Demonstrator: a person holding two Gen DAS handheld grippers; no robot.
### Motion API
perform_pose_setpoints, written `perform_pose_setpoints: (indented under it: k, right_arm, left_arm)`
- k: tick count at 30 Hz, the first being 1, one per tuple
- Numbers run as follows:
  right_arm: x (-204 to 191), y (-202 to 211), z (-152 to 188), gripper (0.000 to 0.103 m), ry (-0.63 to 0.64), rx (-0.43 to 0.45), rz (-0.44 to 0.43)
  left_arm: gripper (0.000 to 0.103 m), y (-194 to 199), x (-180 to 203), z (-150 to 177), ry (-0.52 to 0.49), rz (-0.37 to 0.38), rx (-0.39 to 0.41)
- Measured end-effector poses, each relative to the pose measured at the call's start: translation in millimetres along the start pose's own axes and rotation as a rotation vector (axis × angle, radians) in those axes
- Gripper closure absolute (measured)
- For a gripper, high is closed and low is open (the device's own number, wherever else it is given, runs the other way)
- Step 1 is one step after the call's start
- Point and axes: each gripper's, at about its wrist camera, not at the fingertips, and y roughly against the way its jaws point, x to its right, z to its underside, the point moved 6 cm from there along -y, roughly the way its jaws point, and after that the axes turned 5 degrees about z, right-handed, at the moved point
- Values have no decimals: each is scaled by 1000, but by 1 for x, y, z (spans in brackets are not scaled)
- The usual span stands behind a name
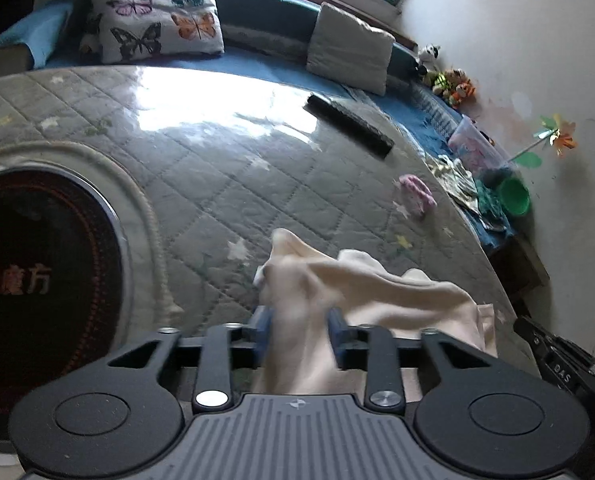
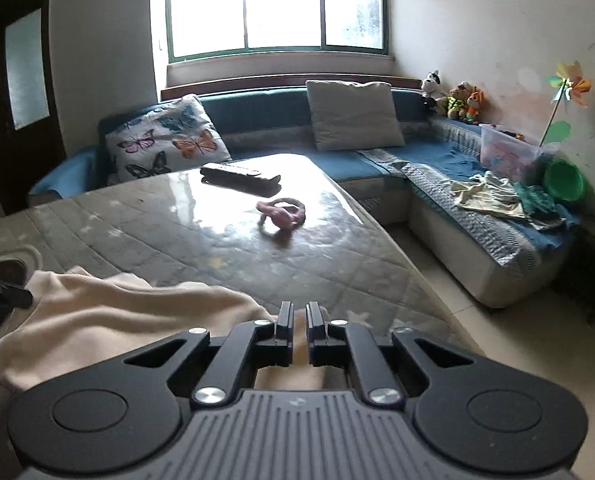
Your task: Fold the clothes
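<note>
Left gripper [image 1: 299, 334], jaws parted, straddles a bunched fold of the cream garment [image 1: 377, 292] without visibly pinching it; right gripper [image 2: 299, 330], jaws nearly closed, clamps the garment's edge. Garment lies on the glass-topped quilted table [image 2: 225, 236].

Both views are taken close over each claw, angled down across the quilted desk [image 1: 225, 184]. The sofa [image 2: 377, 160] and butterfly cushion [image 2: 165, 140] are shared.

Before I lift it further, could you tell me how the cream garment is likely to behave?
The cream garment drapes in soft folds, so it will probably flop and sag. It looks thin, likely light. The tabletop shines, so the cloth may slide when pushed.
</note>
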Motion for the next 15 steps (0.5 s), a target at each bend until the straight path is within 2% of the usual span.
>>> perform_pose_setpoints:
  k: [4,9,15]
  right_arm:
    - [-13,3,2,96,4,-4,-86]
    - [-40,-6,8,96,1,-43,-197]
    - [-52,-20,18,96,47,-103,-211]
  left_arm:
    - [68,10,5,-3,-34,25,25]
    - [69,4,28,7,-99,84,-3]
    - [69,-3,59,32,-225,160,-43]
